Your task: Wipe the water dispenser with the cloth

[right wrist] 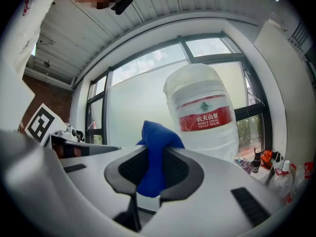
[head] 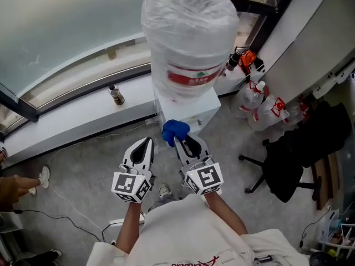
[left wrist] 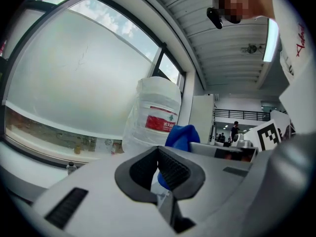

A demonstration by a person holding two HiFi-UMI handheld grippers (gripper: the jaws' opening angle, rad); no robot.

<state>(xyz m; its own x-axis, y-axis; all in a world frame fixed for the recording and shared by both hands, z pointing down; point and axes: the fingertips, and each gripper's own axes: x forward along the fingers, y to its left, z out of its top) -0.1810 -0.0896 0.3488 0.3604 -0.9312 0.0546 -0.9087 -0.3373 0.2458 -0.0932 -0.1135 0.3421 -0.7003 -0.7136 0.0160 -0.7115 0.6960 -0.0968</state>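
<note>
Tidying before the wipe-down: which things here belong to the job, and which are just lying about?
Job: cloth, in the right gripper; water dispenser with its jug.
Lying about: small bottle, spray bottles, chair.

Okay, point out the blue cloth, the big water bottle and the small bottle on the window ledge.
blue cloth (right wrist: 153, 167), right gripper view, the fold between the jaws.
water bottle (head: 191, 77), head view, its red label.
small bottle (head: 116, 96), head view, its body.
</note>
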